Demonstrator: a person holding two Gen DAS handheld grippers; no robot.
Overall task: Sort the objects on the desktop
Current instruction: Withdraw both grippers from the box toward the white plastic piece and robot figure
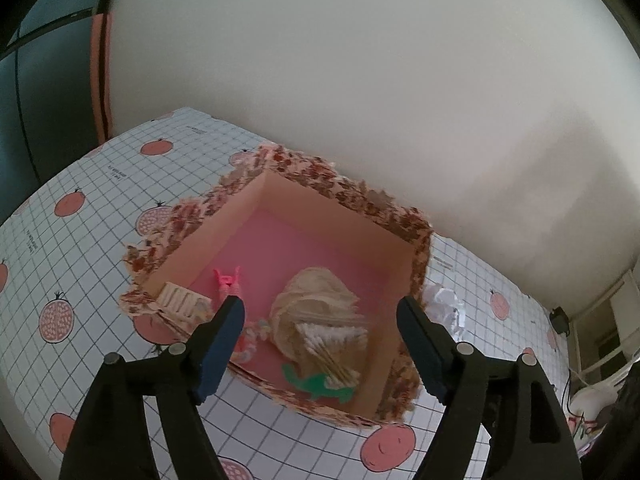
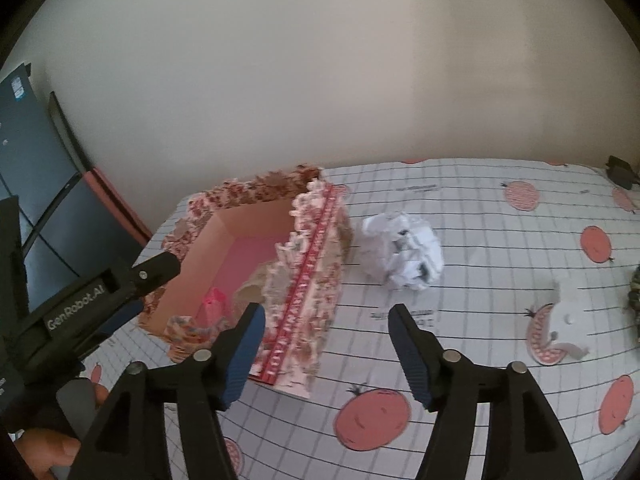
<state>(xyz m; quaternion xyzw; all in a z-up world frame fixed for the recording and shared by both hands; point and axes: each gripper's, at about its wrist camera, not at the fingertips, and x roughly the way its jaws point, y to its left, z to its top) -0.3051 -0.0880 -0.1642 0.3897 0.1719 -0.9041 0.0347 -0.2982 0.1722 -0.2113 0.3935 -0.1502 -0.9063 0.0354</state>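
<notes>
A floral paper box (image 1: 308,176) with a pink floor stands on the checked tablecloth. Inside lie a bag of cotton swabs (image 1: 320,316), a pink clip (image 1: 226,280), a green cut-out (image 1: 318,386) and a white comb-like piece (image 1: 178,300). My left gripper (image 1: 320,306) hangs open over the box's near side, nothing between its fingers. My right gripper (image 2: 327,312) is open and empty, just right of the box (image 2: 316,280). Beyond it lies a crumpled white paper ball (image 2: 404,256).
A white flat piece (image 2: 568,308) rests on the cloth at the right, and a dark mottled object (image 2: 635,292) shows at the edge. A black adapter (image 2: 618,170) sits at the far corner. A hand (image 2: 48,448) holds the left tool. A wall stands behind the table.
</notes>
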